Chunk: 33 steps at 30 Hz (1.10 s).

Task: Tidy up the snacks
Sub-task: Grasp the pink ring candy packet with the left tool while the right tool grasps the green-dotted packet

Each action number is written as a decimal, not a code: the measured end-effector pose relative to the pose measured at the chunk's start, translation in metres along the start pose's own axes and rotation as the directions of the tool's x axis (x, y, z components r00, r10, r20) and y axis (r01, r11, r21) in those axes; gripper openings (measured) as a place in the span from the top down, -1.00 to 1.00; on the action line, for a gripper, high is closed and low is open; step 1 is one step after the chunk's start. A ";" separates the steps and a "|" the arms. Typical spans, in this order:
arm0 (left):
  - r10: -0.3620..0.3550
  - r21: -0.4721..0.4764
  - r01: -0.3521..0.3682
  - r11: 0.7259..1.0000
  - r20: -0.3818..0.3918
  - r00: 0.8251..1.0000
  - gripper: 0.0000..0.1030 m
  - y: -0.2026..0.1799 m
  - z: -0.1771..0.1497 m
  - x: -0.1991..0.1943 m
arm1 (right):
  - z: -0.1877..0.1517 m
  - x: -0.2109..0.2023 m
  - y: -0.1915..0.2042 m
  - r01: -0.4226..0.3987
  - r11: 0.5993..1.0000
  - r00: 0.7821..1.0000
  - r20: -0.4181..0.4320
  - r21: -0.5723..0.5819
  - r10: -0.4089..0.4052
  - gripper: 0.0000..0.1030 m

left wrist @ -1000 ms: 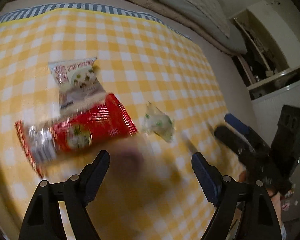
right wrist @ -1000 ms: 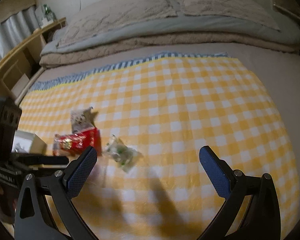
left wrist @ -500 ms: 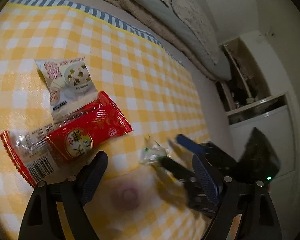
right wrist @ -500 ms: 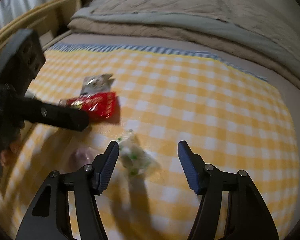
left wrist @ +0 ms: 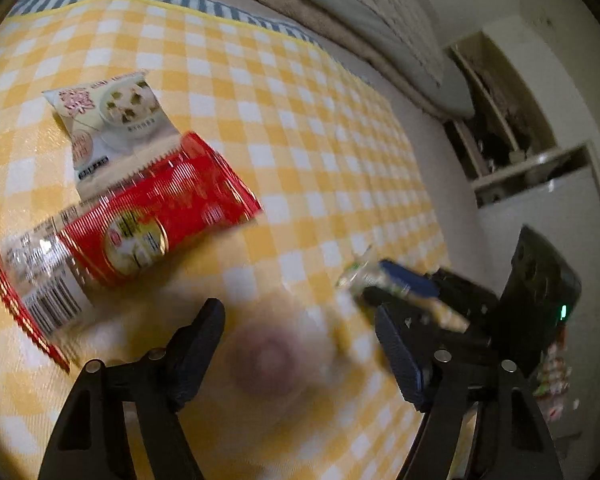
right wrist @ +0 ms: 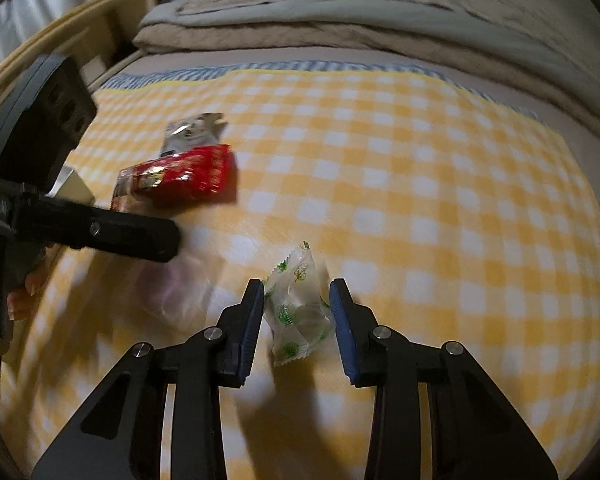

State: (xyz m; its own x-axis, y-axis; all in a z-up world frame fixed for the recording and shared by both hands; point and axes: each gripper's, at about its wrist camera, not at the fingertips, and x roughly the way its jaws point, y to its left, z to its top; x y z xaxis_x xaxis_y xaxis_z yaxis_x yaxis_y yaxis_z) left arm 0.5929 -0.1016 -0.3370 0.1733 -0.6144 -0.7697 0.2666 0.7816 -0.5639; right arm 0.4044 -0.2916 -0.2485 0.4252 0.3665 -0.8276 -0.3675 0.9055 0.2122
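A small clear packet with green print [right wrist: 298, 304] lies on the yellow checked cloth [right wrist: 420, 184] between the fingers of my right gripper [right wrist: 297, 312], which is part closed around it but not clamped. My left gripper [left wrist: 300, 352] is open over a small blurred pinkish wrapped sweet [left wrist: 268, 356]. A red snack packet [left wrist: 140, 224] lies just ahead of it, overlapping a white soup-mix packet [left wrist: 112, 120]. The red packet [right wrist: 180, 176] and white packet [right wrist: 190, 132] also show in the right wrist view. The left gripper's fingers [right wrist: 112, 234] show at left there.
The cloth lies on a bed with folded blankets [right wrist: 340, 12] at the far end. A wooden bed frame [right wrist: 80, 40] runs along the left. A white box [right wrist: 74, 188] sits at the cloth's left edge. Shelves [left wrist: 512, 136] stand to the right.
My right gripper moved left and down onto the clear green-print packet and narrowed its jaws around it. My left gripper stayed open and drew closer to the pinkish sweet.
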 end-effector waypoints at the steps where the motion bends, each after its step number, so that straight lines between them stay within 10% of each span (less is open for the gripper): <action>1: 0.003 0.012 -0.003 1.000 -0.015 1.000 -0.45 -0.004 -0.001 -0.002 | -0.004 -0.004 -0.007 0.006 1.000 1.000 -0.006 0.028 -0.006 0.32; 14: 0.281 0.098 -0.273 0.957 -0.077 0.957 -0.30 -0.062 -0.013 0.017 | -0.032 -0.029 -0.031 0.080 0.979 0.996 -0.060 0.186 -0.070 0.37; 23: 0.536 0.189 -0.524 0.831 -0.017 0.844 0.02 -0.106 -0.033 0.050 | -0.039 -0.037 -0.031 0.136 0.963 0.990 -0.079 0.235 -0.120 0.38; 33: 0.507 0.173 -0.505 0.846 0.038 0.861 0.07 -0.125 -0.050 0.019 | -0.044 -0.052 -0.035 0.114 0.942 0.993 -0.054 0.316 -0.102 0.46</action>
State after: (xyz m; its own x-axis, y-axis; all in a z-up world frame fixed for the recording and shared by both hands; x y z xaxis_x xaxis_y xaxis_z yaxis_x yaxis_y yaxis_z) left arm 0.5153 -0.2057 -0.2955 0.3199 -0.1374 -0.9374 0.3023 0.9525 -0.0365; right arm 0.3591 -0.3519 -0.2359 0.4154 0.2597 -0.8718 -0.0360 0.9623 0.2695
